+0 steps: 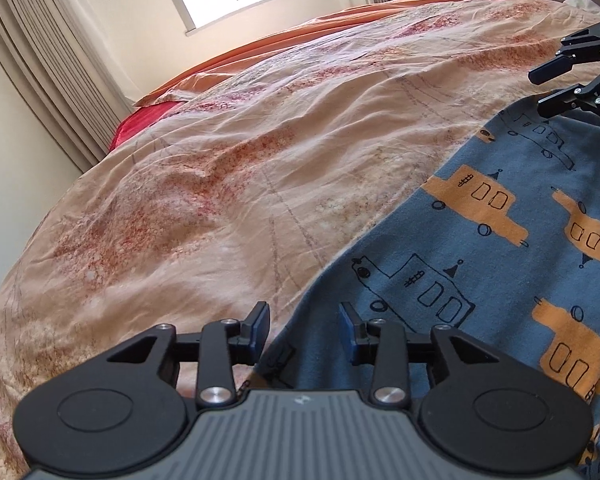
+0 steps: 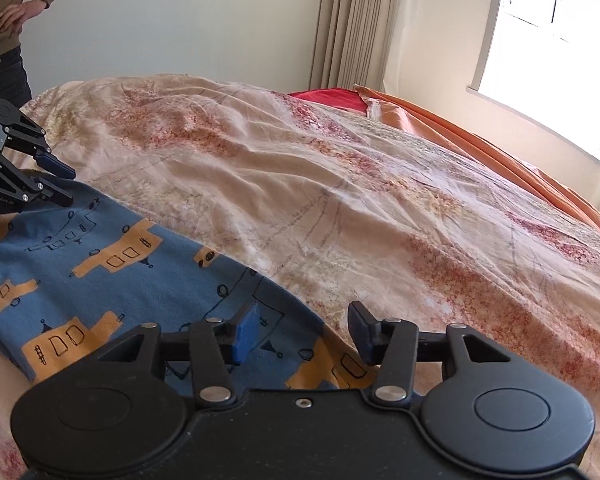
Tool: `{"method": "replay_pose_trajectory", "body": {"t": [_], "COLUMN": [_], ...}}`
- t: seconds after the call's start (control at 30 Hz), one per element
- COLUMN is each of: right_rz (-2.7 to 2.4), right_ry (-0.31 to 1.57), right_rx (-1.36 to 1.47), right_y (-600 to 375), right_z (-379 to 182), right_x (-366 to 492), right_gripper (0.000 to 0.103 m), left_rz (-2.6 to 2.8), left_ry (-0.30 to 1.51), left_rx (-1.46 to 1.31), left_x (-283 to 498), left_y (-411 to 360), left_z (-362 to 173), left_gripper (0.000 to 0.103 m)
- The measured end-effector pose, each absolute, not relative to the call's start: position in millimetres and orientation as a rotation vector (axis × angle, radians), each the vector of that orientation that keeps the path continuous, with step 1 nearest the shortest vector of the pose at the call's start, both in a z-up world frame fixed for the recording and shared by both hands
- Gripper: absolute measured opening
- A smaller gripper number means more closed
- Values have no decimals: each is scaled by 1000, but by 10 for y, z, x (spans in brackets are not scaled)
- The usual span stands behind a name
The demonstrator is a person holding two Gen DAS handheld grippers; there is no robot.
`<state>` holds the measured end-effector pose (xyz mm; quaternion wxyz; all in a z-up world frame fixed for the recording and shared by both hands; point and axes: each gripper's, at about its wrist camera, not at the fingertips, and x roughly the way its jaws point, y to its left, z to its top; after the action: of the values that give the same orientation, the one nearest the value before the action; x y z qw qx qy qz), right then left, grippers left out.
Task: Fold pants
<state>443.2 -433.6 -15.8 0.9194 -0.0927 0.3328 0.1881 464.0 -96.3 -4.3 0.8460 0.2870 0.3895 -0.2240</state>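
On the bed (image 1: 220, 184), pants (image 1: 500, 260) under both open tools.

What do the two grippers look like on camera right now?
Both are black linkage grippers with silver pivot screws, round side discs and blue pads on the fingertips. The left gripper has a grey ribbed body plate with a small white mark; small white lettering shows on its side in the right wrist view. The right gripper has a plain black plate with one screw.

Left tool (image 1: 304, 330) and right tool (image 2: 302, 334) both gape, angled downward.
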Motion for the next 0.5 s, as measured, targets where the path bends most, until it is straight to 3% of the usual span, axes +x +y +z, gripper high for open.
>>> {"method": "replay_pose_trajectory", "body": {"t": [0.13,0.5], "right_rz": [446,548], "right_ry": [670,722], "right_rx": [-196,-235], "right_y": [-4117,-3555], "right_z": [-134,-297], "right_x": [4489,4790], "right_gripper": [63,70], "left_rz": [-443,-364], "left_ry": [815,840], "left_rx": [623,659], "left_x": [4605,4572], "left_y": [-791,-290], "left_z": [65,170], "left_gripper": [54,57]}}
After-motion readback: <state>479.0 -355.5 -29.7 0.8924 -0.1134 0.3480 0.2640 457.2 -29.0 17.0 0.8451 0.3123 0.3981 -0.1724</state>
